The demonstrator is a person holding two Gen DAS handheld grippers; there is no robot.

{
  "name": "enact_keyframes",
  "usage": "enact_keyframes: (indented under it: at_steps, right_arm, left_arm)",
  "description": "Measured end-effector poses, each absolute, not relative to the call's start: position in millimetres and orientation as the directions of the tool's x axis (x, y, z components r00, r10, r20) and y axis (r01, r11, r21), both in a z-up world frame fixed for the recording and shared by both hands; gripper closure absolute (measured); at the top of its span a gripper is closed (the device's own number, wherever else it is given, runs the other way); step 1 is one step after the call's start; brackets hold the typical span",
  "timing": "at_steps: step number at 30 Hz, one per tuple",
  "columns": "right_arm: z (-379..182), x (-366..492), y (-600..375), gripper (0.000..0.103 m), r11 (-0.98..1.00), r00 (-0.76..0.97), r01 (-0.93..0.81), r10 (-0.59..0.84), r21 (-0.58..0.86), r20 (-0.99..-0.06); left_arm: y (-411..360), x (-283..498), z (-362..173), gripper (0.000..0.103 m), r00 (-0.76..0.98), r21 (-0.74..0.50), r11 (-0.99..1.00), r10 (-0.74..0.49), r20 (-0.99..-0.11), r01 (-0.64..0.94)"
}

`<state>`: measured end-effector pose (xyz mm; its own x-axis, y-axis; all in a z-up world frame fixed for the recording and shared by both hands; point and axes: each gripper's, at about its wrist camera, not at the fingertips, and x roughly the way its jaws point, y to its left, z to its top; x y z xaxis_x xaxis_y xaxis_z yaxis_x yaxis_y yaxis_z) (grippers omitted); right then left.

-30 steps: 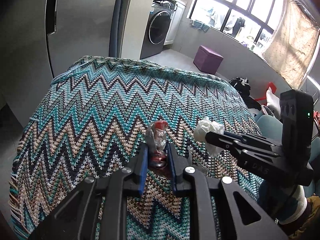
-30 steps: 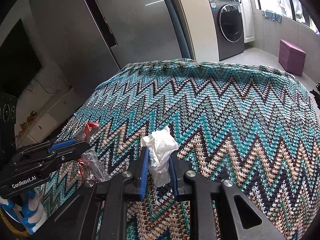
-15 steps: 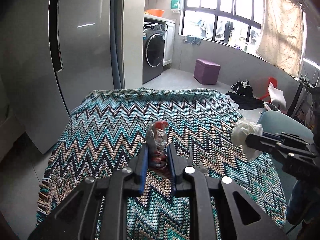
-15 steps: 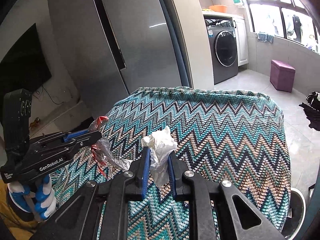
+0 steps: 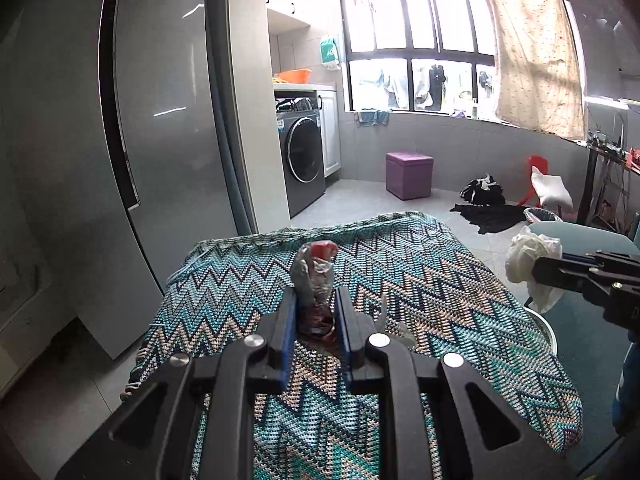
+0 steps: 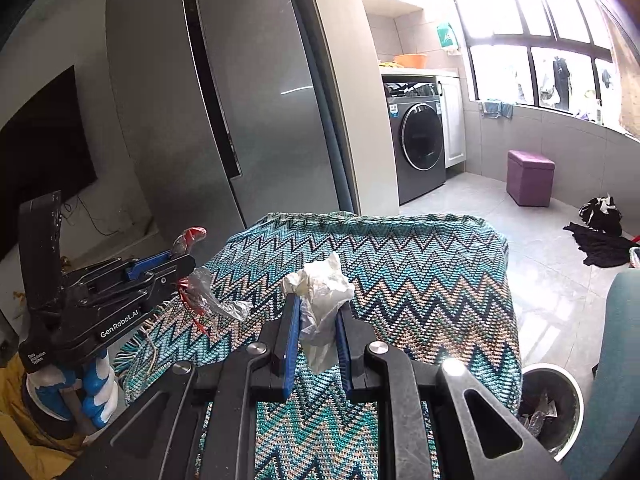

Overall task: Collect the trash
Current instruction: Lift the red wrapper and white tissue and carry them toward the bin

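Presently my left gripper (image 5: 314, 304) is closed on a crumpled clear plastic wrapper (image 5: 314, 280) with a red end; the wrapper stands up between the blue-lined jaws, and a loose tail of it hangs below the fingers in the right wrist view (image 6: 216, 300); my right gripper (image 6: 318, 320) is likewise clamped on a crumpled white tissue (image 6: 320, 300), which bulges above the jaws and droops beneath them; both items are held in the air above the zigzag-knit cloth (image 5: 420, 280) covering the table, neither touching it; a small clear scrap (image 5: 390, 316) lies on the cloth just right of my left fingers; a round trash bin (image 6: 554, 404) stands on the floor beside the cloth's right edge, with crumpled material visible inside; behind the table stand a grey refrigerator (image 6: 256, 100) and a washing machine (image 6: 420, 140); a purple stool (image 5: 409, 174) sits near the window wall.
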<state>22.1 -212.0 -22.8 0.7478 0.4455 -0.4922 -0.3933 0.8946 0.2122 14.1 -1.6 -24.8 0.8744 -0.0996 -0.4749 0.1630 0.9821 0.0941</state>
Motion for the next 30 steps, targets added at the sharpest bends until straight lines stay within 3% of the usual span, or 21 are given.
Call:
enact_keyframes:
  at_steps: [9,30]
  right_arm:
    - [-15.7,6.1,-232.8,0.087,0.923,0.787,-0.330,0.384,0.197,-0.482]
    - [-54.0,32.2,-254.8,0.087,0.929,0.761,-0.264,0.366,0.258,-0.536]
  left_arm:
    - [-0.8,8.1,-21.5,0.086,0.895,0.124,0.982,-0.076,-0.441,0.144]
    - [-5.0,41.2,-51.0,0.086,0.854,0.166,0.980,-0.004,-0.520,0.105]
